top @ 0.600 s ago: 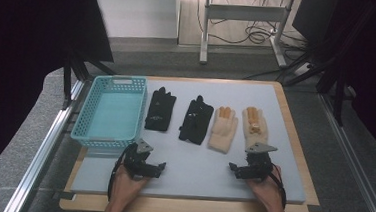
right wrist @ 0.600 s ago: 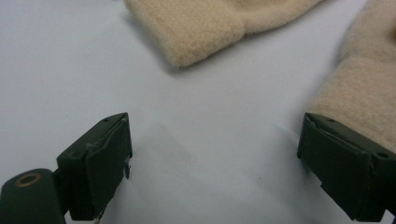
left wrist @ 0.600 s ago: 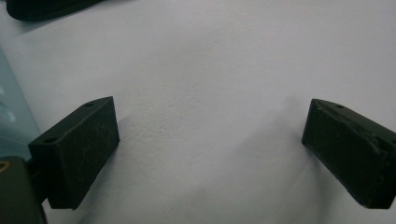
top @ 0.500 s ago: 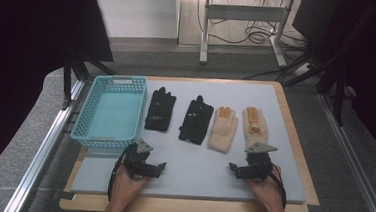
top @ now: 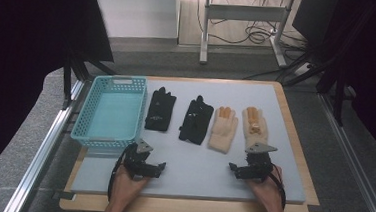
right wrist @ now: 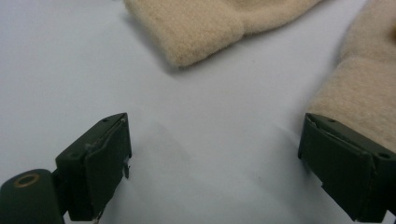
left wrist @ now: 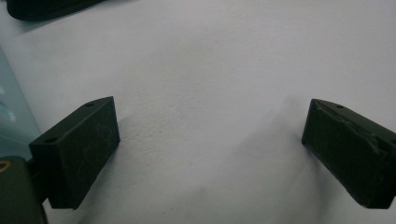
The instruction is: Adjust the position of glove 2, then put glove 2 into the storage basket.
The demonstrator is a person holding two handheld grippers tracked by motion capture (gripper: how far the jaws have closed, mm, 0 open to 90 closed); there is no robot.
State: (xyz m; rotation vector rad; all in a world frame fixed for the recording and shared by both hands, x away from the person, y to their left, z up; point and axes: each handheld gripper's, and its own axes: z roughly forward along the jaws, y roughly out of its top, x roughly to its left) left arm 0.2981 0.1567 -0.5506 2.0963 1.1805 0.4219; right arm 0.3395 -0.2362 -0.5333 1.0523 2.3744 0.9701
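On the near part of the worktop [top: 191,179], the left gripper [top: 157,168] and right gripper [top: 233,168] rest with jaws spread wide, holding nothing. Beyond them lie two black gloves [top: 159,109] and two beige gloves [top: 223,129] in a row, with the right gripper just beside the beige cuffs. A blue basket [top: 109,111] stands left.

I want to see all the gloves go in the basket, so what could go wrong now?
The two beige gloves lie close side by side, so the open right gripper, sitting near both cuffs, might snag both at once. The soft knit cuff lies flat on the mat, so the jaws might pinch too little and drop it. The open left gripper sits right beside the blue basket and could bump it.
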